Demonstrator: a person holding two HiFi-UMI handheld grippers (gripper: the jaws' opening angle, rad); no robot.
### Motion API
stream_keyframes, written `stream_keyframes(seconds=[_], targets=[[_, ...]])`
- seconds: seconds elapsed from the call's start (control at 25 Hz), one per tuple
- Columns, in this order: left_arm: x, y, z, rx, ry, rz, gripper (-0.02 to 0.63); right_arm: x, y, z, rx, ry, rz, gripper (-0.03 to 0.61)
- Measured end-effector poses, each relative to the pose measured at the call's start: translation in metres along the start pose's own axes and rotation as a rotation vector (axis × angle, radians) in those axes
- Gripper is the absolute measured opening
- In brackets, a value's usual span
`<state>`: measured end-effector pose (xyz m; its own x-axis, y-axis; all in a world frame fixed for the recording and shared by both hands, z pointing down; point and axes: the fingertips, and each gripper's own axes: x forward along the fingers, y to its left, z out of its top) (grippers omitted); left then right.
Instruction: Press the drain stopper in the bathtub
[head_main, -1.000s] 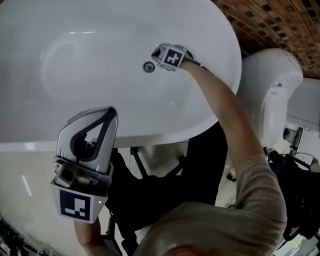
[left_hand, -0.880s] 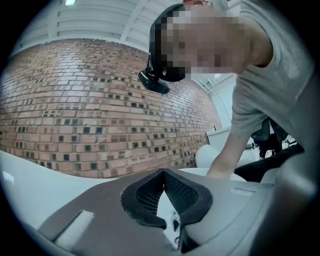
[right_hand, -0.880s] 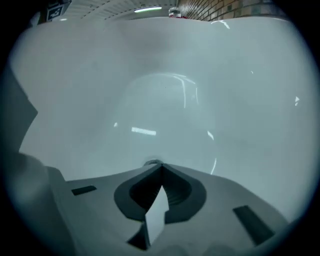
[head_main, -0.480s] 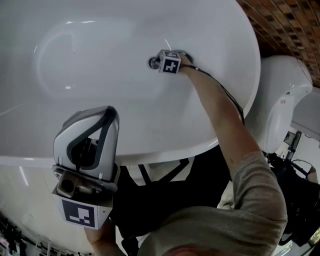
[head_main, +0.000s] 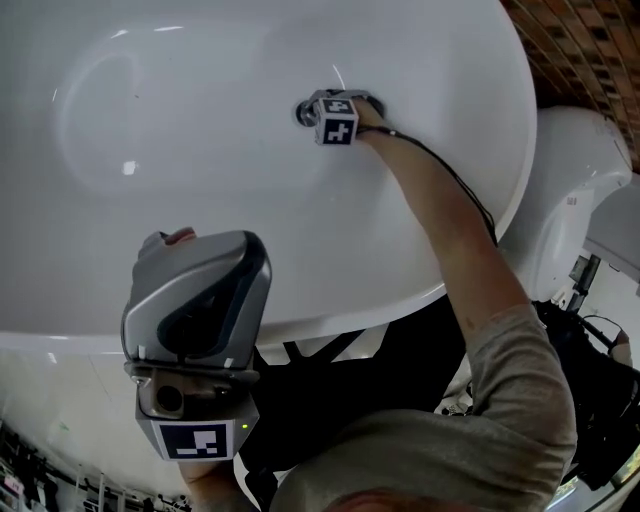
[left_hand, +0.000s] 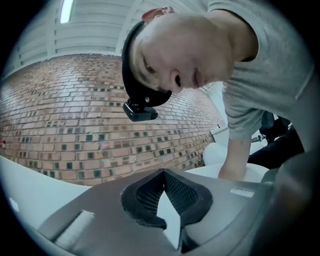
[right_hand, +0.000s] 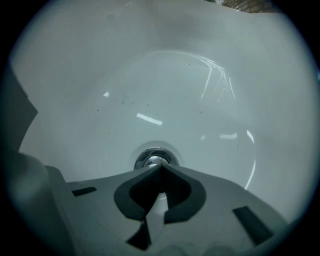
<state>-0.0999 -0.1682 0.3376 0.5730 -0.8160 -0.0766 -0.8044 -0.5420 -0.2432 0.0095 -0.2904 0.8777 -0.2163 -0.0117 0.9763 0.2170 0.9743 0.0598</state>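
Observation:
The chrome drain stopper (right_hand: 155, 159) sits in the floor of the white bathtub (right_hand: 165, 85). My right gripper (right_hand: 161, 167) is shut, with its joined tips right at the stopper's near edge. In the head view the right gripper (head_main: 318, 108) reaches deep into the tub (head_main: 200, 130) and covers most of the stopper (head_main: 301, 113). The left gripper (head_main: 185, 250) hangs outside the tub near its front rim. In its own view the left gripper (left_hand: 163, 171) is shut on nothing and points up at a brick wall.
The tub's front rim (head_main: 400, 290) runs between the two grippers. A white toilet (head_main: 575, 190) stands to the right of the tub, below a brick wall (head_main: 590, 40). Dark gear (head_main: 600, 400) lies on the floor at the far right.
The right gripper has moved left onto the drain stopper, which showed beside it a second ago. The left gripper has tipped so that its jaws point more toward the camera.

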Motion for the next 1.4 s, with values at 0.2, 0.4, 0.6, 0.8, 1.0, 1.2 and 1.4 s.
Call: stream_keyframes(seconds=[0.2, 0.4, 0.6, 0.8, 1.0, 1.2, 1.4], targets=[[-0.001, 0.004, -0.007, 0.01, 0.015, 0.007, -0.009, -0.027, -0.014, 0.001, 0.156, 0.038, 0.003, 0.002], [0.001, 0.007, -0.014, 0.028, 0.001, 0.012, -0.009, -0.14, -0.07, 0.029, 0.349, -0.203, -0.182, 0.002], [-0.011, 0.022, -0.022, -0.027, 0.026, 0.057, -0.01, -0.309, -0.088, 0.066, 0.466, -0.536, -0.36, 0.0], [-0.02, 0.045, 0.039, -0.033, -0.035, 0.137, -0.009, -0.494, -0.06, 0.095, 0.49, -0.868, -0.51, 0.0], [-0.046, 0.021, 0.146, 0.014, -0.166, 0.115, -0.009, -0.665, 0.028, 0.111, 0.424, -1.116, -0.658, 0.0], [-0.095, -0.02, 0.242, 0.005, -0.334, 0.076, -0.009, -0.805, 0.166, 0.14, 0.2, -1.255, -0.834, 0.0], [-0.146, -0.069, 0.317, 0.077, -0.45, -0.002, -0.009, -0.879, 0.285, 0.168, 0.037, -1.333, -0.954, 0.0]])
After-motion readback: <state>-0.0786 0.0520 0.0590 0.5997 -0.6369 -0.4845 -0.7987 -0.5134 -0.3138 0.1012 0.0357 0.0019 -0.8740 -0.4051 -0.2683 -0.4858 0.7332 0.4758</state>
